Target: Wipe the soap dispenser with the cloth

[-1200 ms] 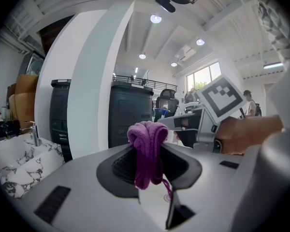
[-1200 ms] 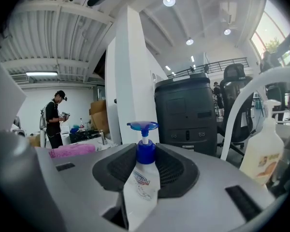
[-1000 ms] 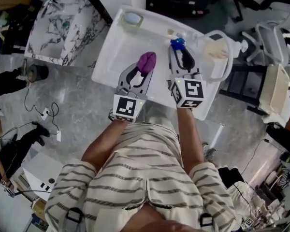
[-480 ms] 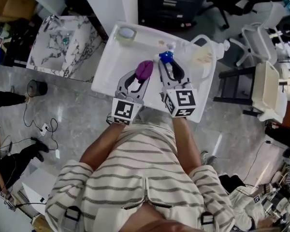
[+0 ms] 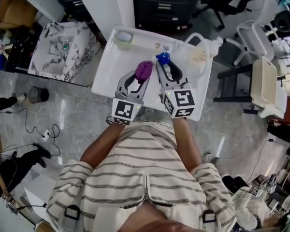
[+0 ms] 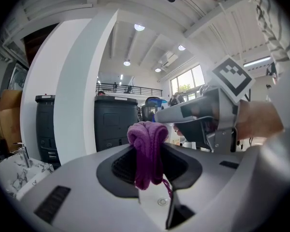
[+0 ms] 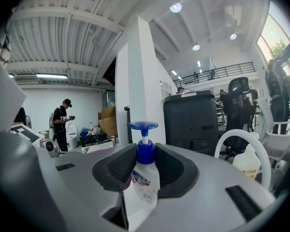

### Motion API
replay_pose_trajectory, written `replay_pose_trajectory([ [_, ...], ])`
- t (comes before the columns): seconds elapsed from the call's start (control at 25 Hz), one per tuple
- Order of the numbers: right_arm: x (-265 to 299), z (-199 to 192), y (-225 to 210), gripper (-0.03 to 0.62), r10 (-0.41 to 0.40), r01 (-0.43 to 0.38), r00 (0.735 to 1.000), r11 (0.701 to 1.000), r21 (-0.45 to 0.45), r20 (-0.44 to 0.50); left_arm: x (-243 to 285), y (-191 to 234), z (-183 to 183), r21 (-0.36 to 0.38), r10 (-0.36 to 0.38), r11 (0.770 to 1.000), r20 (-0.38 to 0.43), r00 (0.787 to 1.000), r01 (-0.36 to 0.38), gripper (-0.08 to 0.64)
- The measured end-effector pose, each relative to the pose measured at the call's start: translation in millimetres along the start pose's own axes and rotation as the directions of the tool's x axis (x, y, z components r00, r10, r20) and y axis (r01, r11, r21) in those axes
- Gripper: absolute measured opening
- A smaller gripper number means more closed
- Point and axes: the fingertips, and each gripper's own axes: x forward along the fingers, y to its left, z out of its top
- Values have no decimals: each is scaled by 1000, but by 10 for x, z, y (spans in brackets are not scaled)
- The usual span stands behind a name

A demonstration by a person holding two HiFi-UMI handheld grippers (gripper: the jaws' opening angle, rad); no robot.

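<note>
My right gripper (image 5: 165,67) is shut on the soap dispenser (image 7: 144,175), a clear bottle with a blue pump head (image 5: 163,57) and a printed label, held upright between the jaws. My left gripper (image 5: 141,76) is shut on a bunched purple cloth (image 5: 144,70), which sticks up past the jaw tips and hangs down between them (image 6: 147,151). Both grippers are lifted over the white table (image 5: 111,62), side by side and pointing roughly level. The cloth and the dispenser stand a short way apart, not touching. In the left gripper view the right gripper (image 6: 157,116) shows just beyond the cloth.
On the white table a small green-rimmed dish (image 5: 124,37) sits at the far left corner, and a white-handled jug (image 5: 203,50) at the far right. A marble-patterned stand (image 5: 63,47) is to the left, white chairs (image 5: 266,81) to the right.
Both grippers have risen and drawn closer together, each keeping its hold. The head view has shifted, so the table sits higher in the frame.
</note>
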Motion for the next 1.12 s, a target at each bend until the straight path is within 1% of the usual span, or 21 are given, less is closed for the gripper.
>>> replay_pose_trajectory([
  [0.4,-69,-10,1,132,-6,6,1000,1000,-4,3,-18,-153,-5,25,-35,999,11,999,34,120],
  [0.6,-127,-29,-42,132,-23,23,1000,1000,-2,1,15,-304,-28,40,-76,996,4,997,76,120],
  [0.92,-155,-14,-20,132,-32,32,999,999,4,16,33,-421,-30,50,-103,993,5,995,103,120],
  [1.12,-177,-20,-57,132,-43,43,999,999,-1,14,86,-491,-45,84,-140,987,1,990,140,120],
])
